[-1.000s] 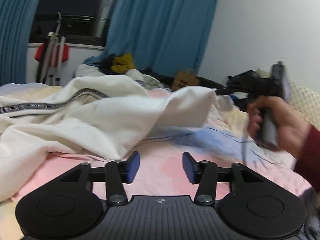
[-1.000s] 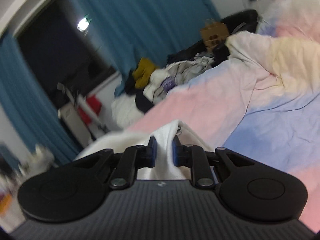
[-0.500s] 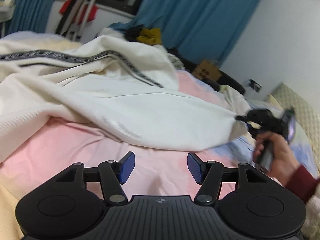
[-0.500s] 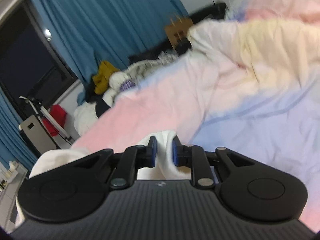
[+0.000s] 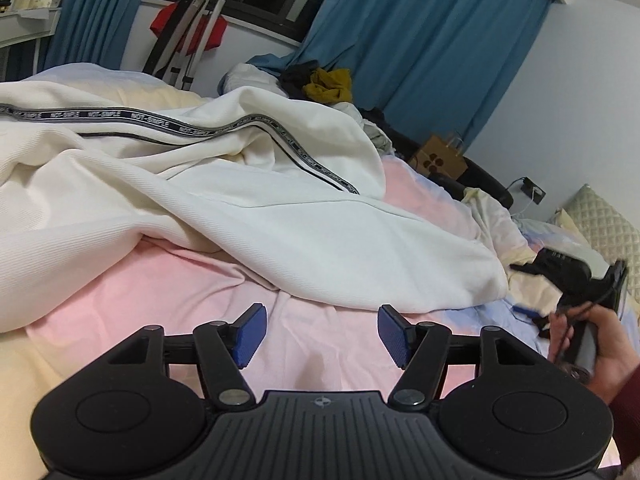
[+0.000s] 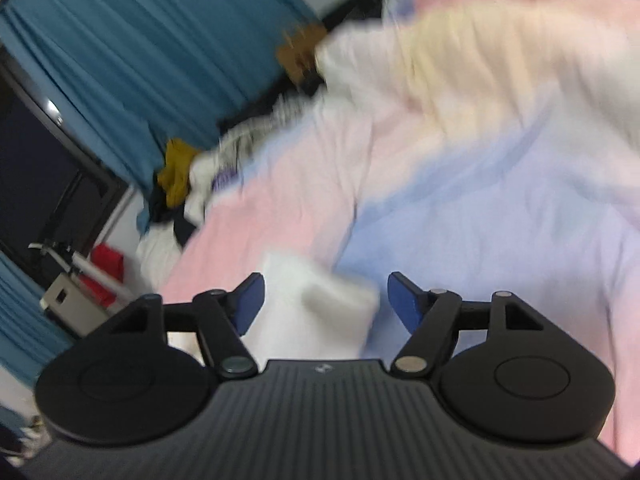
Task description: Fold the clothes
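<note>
Right wrist view: right gripper (image 6: pixel 322 300) opening, releasing the garment (image 5: pixel 256 216) end between its pads, likely to lay it on the bed (image 5: pixel 168 280); left gripper (image 5: pixel 319 334) opening, empty, over bare sheet

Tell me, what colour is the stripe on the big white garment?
The stripe on the white garment is grey with dark edges and lettering, clearest in the left wrist view.
</note>
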`<move>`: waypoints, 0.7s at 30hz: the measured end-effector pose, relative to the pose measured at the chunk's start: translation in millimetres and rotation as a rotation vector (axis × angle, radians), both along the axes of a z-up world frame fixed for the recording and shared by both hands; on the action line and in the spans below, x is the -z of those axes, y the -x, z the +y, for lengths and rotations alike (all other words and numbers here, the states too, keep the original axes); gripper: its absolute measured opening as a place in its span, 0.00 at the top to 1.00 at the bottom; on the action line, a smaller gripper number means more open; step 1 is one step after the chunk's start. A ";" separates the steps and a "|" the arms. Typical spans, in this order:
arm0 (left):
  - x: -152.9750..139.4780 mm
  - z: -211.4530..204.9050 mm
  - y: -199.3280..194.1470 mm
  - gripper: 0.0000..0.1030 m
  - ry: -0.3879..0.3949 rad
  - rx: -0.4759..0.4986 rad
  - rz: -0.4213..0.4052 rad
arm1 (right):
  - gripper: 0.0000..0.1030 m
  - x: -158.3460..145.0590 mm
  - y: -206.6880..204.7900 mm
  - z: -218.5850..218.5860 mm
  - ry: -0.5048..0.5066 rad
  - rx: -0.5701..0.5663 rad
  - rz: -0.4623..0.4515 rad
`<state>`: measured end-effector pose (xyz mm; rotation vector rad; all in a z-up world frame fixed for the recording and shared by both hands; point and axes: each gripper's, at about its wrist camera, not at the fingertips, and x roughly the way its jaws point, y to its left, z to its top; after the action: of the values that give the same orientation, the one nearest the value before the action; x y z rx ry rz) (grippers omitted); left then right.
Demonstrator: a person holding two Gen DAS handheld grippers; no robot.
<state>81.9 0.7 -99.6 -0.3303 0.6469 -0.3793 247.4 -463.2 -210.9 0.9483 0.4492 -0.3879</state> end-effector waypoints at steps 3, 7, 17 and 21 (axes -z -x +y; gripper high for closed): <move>-1.4 3.9 4.0 0.37 0.014 -0.015 0.009 | 0.31 22.4 -1.2 13.0 -0.227 -0.089 0.028; -1.8 12.2 4.4 0.35 0.047 -0.042 0.027 | 0.31 50.6 -18.8 28.4 -0.414 -0.155 0.018; 13.2 31.1 -10.8 0.35 0.130 -0.124 0.130 | 0.31 60.3 -48.6 58.8 -0.246 -0.058 -0.034; 17.7 29.0 -15.0 0.35 0.126 -0.132 0.147 | 0.34 51.9 -54.7 72.2 -0.149 -0.092 -0.135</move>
<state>96.8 29.8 -117.2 -0.5219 0.7422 -0.2715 302.1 -391.0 -262.8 1.0870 0.4008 -0.2071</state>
